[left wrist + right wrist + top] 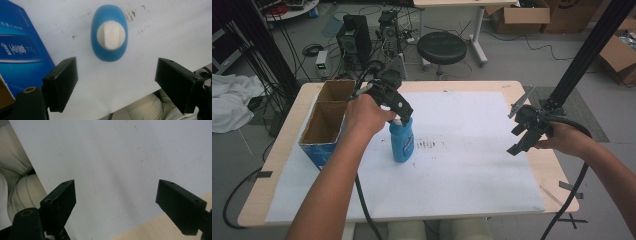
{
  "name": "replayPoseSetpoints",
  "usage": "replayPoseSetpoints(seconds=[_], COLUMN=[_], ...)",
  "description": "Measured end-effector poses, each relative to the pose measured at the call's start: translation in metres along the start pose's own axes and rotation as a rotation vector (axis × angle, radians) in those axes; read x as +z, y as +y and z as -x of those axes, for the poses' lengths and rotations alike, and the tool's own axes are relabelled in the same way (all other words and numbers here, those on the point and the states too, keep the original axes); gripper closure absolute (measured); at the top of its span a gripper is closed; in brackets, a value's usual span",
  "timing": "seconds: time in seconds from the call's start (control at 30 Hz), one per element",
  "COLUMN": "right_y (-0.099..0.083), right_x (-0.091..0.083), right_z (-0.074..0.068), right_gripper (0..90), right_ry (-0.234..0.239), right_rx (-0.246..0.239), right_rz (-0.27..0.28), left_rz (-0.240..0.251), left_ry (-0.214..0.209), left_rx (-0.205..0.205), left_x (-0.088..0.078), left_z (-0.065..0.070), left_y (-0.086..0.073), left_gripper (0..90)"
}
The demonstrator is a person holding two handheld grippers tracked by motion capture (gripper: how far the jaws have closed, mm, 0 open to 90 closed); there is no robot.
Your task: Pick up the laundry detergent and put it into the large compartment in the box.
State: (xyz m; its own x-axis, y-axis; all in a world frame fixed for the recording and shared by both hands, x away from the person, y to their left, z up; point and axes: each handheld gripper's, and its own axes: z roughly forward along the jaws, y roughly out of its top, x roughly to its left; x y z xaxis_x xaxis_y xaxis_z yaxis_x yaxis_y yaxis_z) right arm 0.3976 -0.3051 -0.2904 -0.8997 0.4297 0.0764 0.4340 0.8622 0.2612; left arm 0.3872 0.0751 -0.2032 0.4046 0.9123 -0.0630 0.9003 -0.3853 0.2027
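Covering most of the counter (287, 165), white paper (472, 165); at its left edge, open cardboard box (328, 120), blue side lettering too blurred to read. Upright just beside, blue bottle (402, 141), label unreadable. Poised above its white cap (111, 34), left gripper (116, 82), jaws wide, empty. Right gripper (117, 205) well apart, equally agape.

The person's arms were bare, with no sleeves showing, and light cream trousers (15, 187) covered the legs. The left gripper (116, 82) and the right gripper (117, 205) were black, and each had two flat, blocky jaws with small round screw holes near the tips and a brass-coloured ring on a black knob at the lower left. A thick black cable (569, 200) hung from the right gripper, another black cable (364, 210) hung from the left one, and small grey pointed plates (521, 102) stuck up on top
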Motion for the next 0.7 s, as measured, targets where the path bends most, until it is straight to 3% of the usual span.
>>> replayPoseSetpoints(seconds=[0.47,0.7], right_y=[-0.001,0.0], right_x=[0.0,0.003], right_z=[0.002,0.004], right_gripper=[16.3,16.3], right_ry=[0.002,0.002], right_rx=[-0.004,-0.006], right_rz=[0.004,0.001], left_rz=[0.041,0.02], left_ry=[0.002,0.001], left_rx=[-0.018,-0.015], left_x=[0.016,0.033], left_z=[-0.005,-0.004], left_y=[0.014,0.02], left_gripper=[19.2,19.1])
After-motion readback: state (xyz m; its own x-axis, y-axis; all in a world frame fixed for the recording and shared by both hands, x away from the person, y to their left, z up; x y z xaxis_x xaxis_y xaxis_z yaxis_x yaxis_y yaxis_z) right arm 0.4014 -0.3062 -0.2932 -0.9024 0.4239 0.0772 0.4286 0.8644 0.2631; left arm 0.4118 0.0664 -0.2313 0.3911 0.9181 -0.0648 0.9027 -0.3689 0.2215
